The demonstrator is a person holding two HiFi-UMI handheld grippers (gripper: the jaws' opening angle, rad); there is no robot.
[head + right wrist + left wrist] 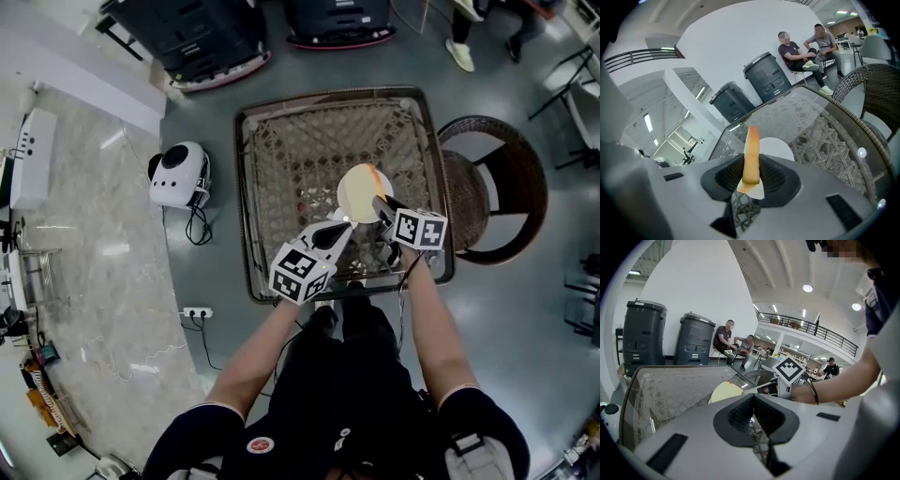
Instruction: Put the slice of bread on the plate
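Status at that moment: placement step, release not yet done.

- Right gripper point(382, 206) was clamped on the bread slice point(751, 154). The jaws stood only as wide as the slice is thick and held it on edge, crust side up, with most of it sticking out past the tips.
- The slice hung over the white plate point(777, 149), toward the plate's 2 o'clock rim in the head view. I couldn't tell whether its lower corner touched the plate.
- The plate sat on the glass-topped wicker counter point(291, 141), off-centre toward the counter's 3 o'clock side.
- Left gripper point(752, 414) was closed with nothing between the pads. It was parked at the plate's 7 o'clock, near the rim, and I saw no contact.

My read of the next move: bring the slice in toward the plate's middle and tip the right gripper so the slice goes from on-edge to flat. Get it low before opening the jaws. Released upright near the rim, it would likely topple, maybe onto the glass. The left gripper had no job there beyond keeping clear.
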